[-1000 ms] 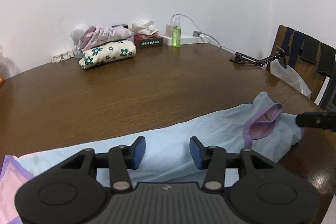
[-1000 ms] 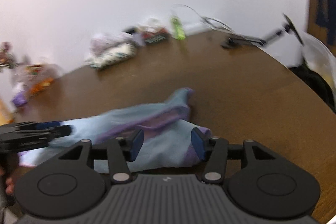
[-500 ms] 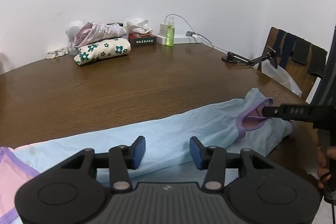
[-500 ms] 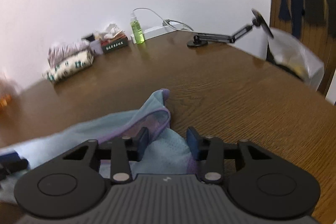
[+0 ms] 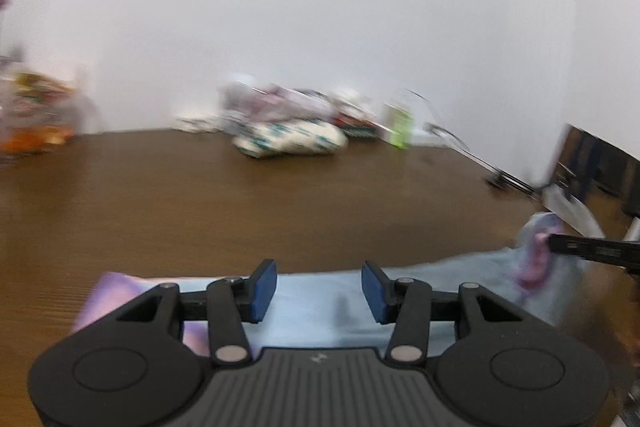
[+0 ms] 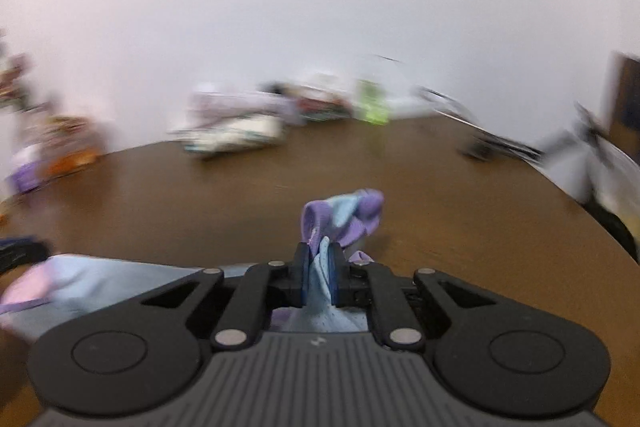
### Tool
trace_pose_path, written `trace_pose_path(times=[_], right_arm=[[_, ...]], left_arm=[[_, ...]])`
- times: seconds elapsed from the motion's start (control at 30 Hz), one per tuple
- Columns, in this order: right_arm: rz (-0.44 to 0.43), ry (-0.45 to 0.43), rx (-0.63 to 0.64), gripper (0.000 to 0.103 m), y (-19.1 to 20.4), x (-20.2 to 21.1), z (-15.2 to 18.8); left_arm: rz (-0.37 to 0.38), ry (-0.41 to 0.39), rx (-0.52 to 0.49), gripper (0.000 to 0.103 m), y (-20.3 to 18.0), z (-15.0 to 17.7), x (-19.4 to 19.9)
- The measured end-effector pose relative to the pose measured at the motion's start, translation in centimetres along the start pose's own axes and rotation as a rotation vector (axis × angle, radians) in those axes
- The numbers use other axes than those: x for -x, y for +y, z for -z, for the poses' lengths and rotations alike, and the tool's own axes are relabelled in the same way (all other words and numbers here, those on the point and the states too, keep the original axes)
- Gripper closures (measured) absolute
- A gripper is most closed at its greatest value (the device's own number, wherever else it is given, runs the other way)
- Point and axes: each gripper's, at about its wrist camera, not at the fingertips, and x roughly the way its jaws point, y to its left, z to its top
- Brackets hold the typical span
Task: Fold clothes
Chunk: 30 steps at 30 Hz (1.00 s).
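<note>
Closing since before, right hand-held gripper [image 6: 320, 269] pinches the blue garment [image 6: 334, 217]; left hand-held gripper [image 5: 319, 291] opening, empty.

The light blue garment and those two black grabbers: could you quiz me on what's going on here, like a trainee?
1. True or false: the right gripper has the light blue garment pinched between its pads.
2. What colour trims the bunched cloth sticking out beyond it?
3. The left gripper is: A) clamped on cloth; B) apart, over the garment; C) out of view.

Key: 1 true, jaws closing on the fabric. 2 purple. 3 B.
</note>
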Motion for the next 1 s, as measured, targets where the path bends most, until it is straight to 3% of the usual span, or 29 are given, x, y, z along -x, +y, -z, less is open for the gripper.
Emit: trace_pose_path(times=[0.1,0.17,0.37,0.4,0.43,0.5,0.67,0.77,0.87,1.0], right_arm=[[-0.149,0.025,0.063,0.094,4.5,-0.7,-0.4],[-0.2,0.058,0.111,0.094,7.8,-1.9,0.0],[-0.282,0.206,0.18,0.086,14.2,-6.4,2.3],[-0.31,0.221,0.169,0.072,14.6,-6.6,2.7],[-0.328,0.22,0.162,0.046,14.9,-6.4,2.8],[-0.336,0.194,0.19,0.026,15.2,-5.8,2.3],[-0.479,0.109,0.263,0.025,12.2,-3.1,-2.6],[-0.44,0.098,0.481,0.026,10.1,-4.5,-5.5],[-0.521,0.246,0.604,0.032,7.5,-8.6,-6.5],[-0.609,0.431,0.566,0.048,5.6,-13.2,-5.9]], left_arm=[[-0.126,-0.023,0.054,0.054,3.1,0.0,1.3],[-0.19,-0.03,0.093,0.054,4.9,0.3,2.2],[-0.245,0.003,0.16,0.054,7.8,2.3,4.5],[-0.25,0.015,0.157,0.054,8.0,2.6,4.7],[-0.256,0.022,0.159,0.054,8.2,2.9,4.9],[-0.274,0.027,0.178,0.054,9.1,3.4,5.5],[-0.274,0.06,0.225,0.054,10.4,3.7,7.0],[-0.217,0.097,0.229,0.052,9.5,3.9,7.3],[-0.154,0.139,0.218,0.052,7.8,4.5,6.9],[-0.117,0.178,0.198,0.05,5.5,5.2,5.6]])
